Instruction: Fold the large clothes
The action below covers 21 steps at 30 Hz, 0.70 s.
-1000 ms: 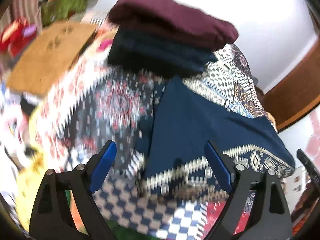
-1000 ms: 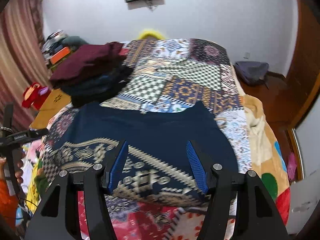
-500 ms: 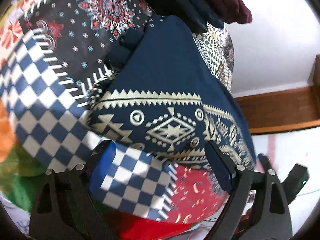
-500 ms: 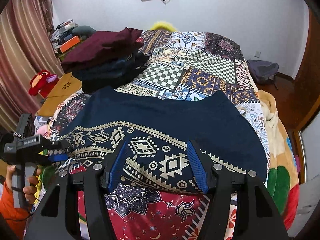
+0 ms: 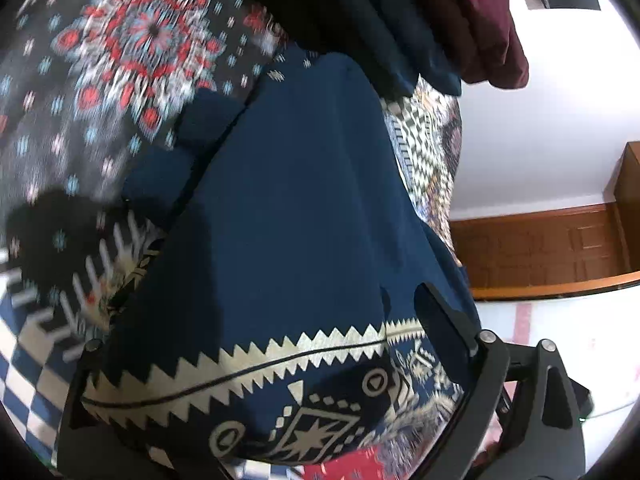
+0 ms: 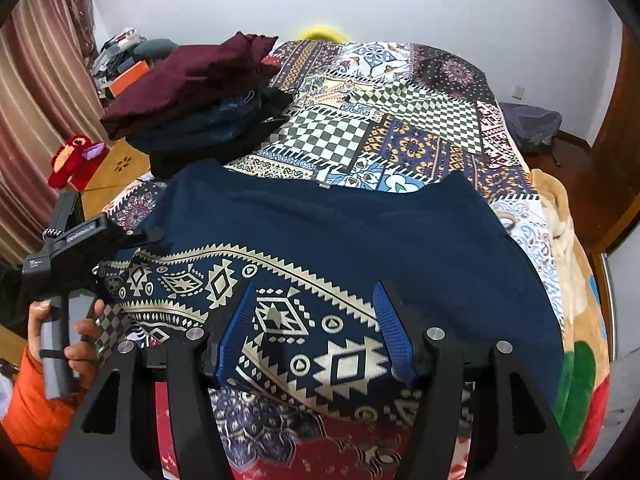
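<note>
- My left gripper (image 5: 256,336) is pressed so close to the navy garment (image 5: 288,200) that the cloth covers my left-hand finger almost entirely; only the dark right-hand finger shows, at about 4 o'clock in my left wrist view.
- My left jaws have just been closing a little yet stand wide, with the garment's patterned hem lying between them. Whether the pads press on it I cannot tell, since the cloth hides them.
- That view is blurred toward 9 and 10 o'clock, where the bedspread (image 5: 120,40) smears into red and white flower shapes.
- A stack of folded clothes (image 5: 400,12) is cut off at 12 o'clock there; only dark navy and maroon edges show.
- From my right wrist view, the navy garment (image 6: 340,232) lies spread flat across the near half of the bed, its cream geometric band toward me.
- My right gripper (image 6: 314,334) hovers over that band at 6 o'clock, jaws about half apart, blue pads either side of the pattern, gripping nothing that I can see.
- My left gripper (image 6: 120,240) appears at 9 o'clock, at the garment's left edge, held by a hand (image 6: 64,344) with an orange sleeve.
- White lettering on its black body is too small to read.
- A screen on the wall at 12 o'clock is cut off by the frame.
</note>
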Tool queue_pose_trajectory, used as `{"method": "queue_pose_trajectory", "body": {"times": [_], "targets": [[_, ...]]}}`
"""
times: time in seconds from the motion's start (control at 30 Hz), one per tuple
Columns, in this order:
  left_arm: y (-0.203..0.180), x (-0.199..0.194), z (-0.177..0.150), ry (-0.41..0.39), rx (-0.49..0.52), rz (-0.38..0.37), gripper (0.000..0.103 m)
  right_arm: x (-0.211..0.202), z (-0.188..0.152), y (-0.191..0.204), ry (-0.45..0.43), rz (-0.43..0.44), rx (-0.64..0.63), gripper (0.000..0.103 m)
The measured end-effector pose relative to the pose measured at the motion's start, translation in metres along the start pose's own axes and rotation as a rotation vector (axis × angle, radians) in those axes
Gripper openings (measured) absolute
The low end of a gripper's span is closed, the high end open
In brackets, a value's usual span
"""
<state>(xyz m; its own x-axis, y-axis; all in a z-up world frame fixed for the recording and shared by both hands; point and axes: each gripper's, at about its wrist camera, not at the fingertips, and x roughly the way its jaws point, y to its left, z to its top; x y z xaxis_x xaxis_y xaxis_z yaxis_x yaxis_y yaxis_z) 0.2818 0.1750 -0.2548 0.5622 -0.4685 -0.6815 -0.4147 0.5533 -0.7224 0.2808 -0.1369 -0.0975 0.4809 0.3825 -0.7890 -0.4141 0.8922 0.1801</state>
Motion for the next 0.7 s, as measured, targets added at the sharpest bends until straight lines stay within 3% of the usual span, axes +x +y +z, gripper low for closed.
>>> {"method": "queue_pose_trajectory", "body": {"times": [0.03,0.13,0.23,0.37,0.47,0.57,0.7], "targets": [[-0.004,0.0,0.001,-0.03,0.024,0.042,0.067,0.002,0.002,0.002,0.004,0.002,0.0,0.057],[-0.012,0.001,0.006,-0.078,0.088,0.099,0.034,0.008,0.006,0.008,0.013,0.015,-0.006,0.057],[-0.021,-0.008,0.006,-0.117,0.116,0.09,0.021,0.015,0.013,0.016,0.017,0.032,-0.008,0.057],[-0.045,-0.032,0.001,-0.191,0.21,0.112,0.016,0.027,0.021,0.032,0.028,0.061,-0.014,0.057],[-0.063,-0.062,-0.008,-0.269,0.276,0.108,0.015,0.038,0.022,0.049,0.049,0.087,-0.037,0.057],[-0.076,-0.095,-0.015,-0.368,0.352,0.149,0.015,0.056,0.019,0.066,0.099,0.13,-0.055,0.057],[-0.097,-0.122,-0.026,-0.446,0.427,0.195,0.015,0.084,0.006,0.087,0.191,0.253,-0.052,0.068]]}}
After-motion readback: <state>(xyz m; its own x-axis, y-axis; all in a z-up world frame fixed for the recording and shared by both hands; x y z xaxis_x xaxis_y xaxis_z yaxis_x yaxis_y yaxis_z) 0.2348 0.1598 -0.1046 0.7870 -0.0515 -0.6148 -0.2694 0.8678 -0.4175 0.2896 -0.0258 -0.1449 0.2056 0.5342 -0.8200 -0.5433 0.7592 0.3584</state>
